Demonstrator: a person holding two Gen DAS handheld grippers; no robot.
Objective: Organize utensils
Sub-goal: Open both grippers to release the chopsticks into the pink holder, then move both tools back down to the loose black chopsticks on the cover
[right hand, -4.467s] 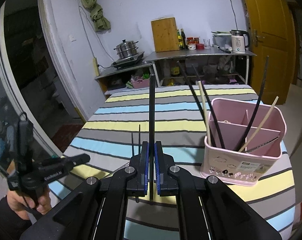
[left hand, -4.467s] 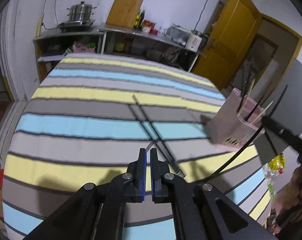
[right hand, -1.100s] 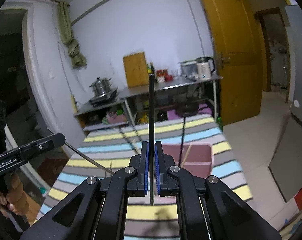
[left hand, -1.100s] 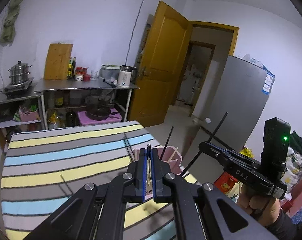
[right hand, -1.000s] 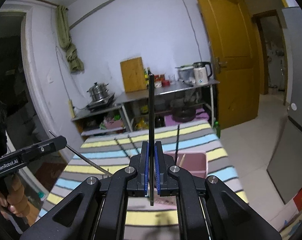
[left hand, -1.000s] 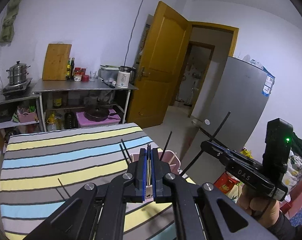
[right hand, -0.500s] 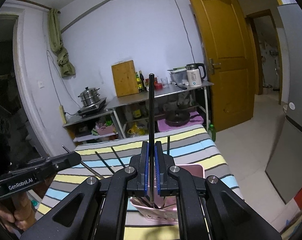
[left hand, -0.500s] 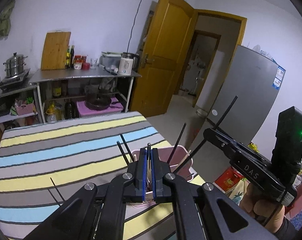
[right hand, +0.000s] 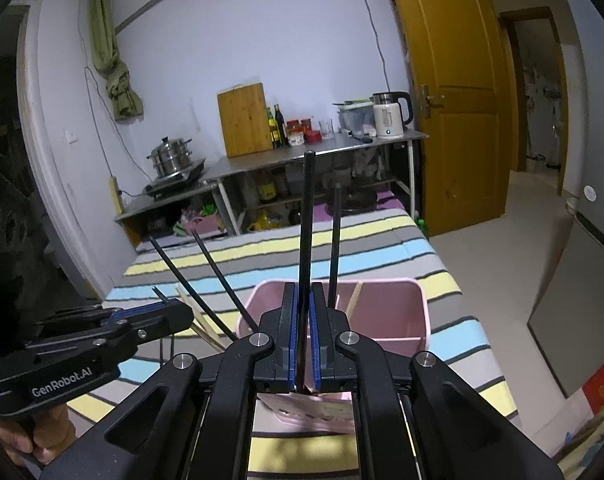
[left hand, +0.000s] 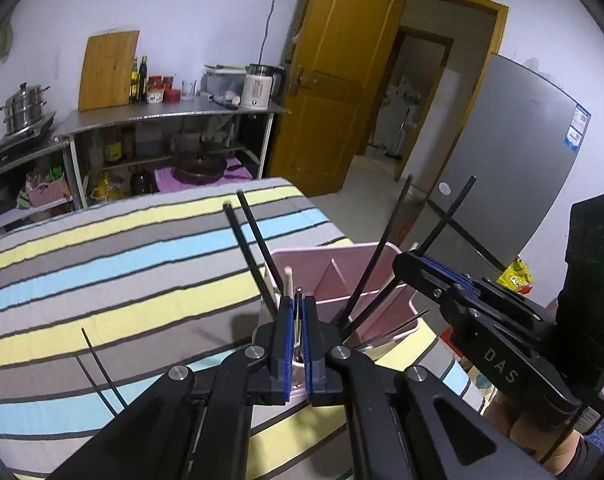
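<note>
A pink divided utensil holder (left hand: 376,256) (right hand: 386,308) stands on the striped tablecloth (left hand: 114,264), with several black and pale chopsticks leaning in it. My left gripper (left hand: 298,300) is shut on a thin dark chopstick (left hand: 298,312) just above the holder's near left corner. It also shows at the left of the right wrist view (right hand: 182,314). My right gripper (right hand: 302,292) is shut on a black chopstick (right hand: 307,220) that stands upright over the holder, its lower end hidden behind the jaws. From the left wrist view the right gripper (left hand: 402,262) hangs over the holder's right rim.
One loose black chopstick (left hand: 102,372) lies on the cloth at the near left. Steel shelves (right hand: 302,160) with a pot, a cutting board and a kettle line the far wall. A yellow door (left hand: 334,80) and a grey fridge (left hand: 514,152) stand to the right.
Both grippers have sunk and tilted down toward the pink holder, which now looms larger and closer under the jaws in both views. Each still grips its chopstick.
</note>
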